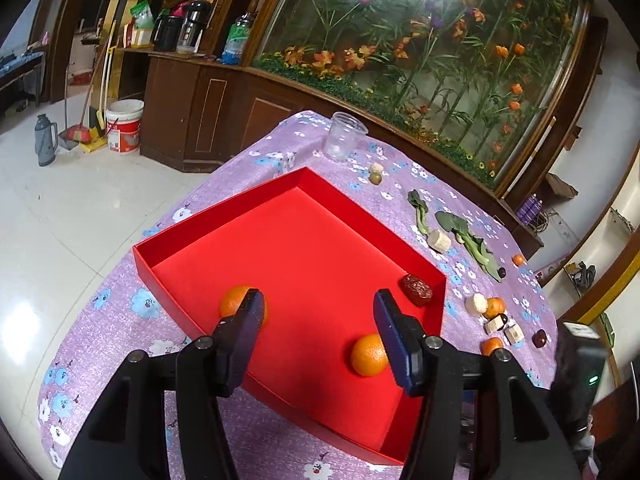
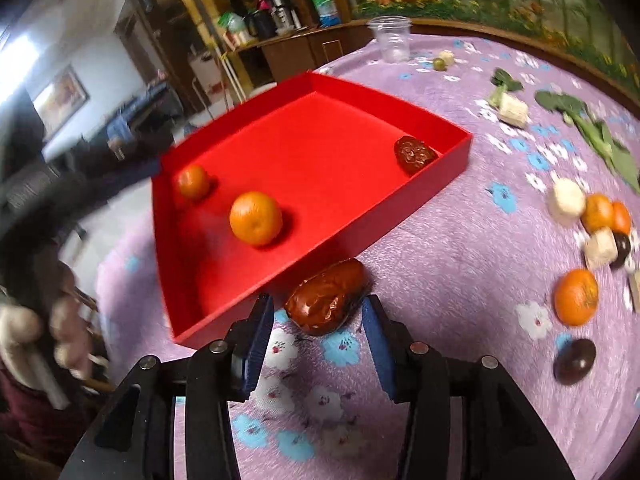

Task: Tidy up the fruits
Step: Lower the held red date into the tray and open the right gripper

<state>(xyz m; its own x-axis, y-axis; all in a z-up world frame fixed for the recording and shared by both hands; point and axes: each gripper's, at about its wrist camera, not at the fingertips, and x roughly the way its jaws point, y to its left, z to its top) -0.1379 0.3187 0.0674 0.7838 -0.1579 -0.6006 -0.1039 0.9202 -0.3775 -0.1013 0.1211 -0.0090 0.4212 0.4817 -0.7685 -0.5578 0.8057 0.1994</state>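
A red tray (image 1: pixel 296 178) (image 2: pixel 448 178) lies on the purple flowered cloth. In it are two oranges, one at the left (image 1: pixel 234 300) (image 2: pixel 193 181) and one nearer (image 1: pixel 368 355) (image 2: pixel 255 218), and a red date (image 1: pixel 417 289) (image 2: pixel 414 153). My left gripper (image 1: pixel 318 312) is open and empty above the tray. My right gripper (image 2: pixel 318 316) is open, its fingers either side of a second red date (image 2: pixel 326 298) lying on the cloth by the tray's near wall.
On the cloth to the right lie more oranges (image 2: pixel 576 297), dark fruits (image 2: pixel 574 361), pale cut chunks (image 2: pixel 566 197) and green leaves (image 2: pixel 592 128). A clear plastic cup (image 1: pixel 344 136) (image 2: pixel 392 38) stands at the far edge. Beyond are a wooden cabinet and tiled floor.
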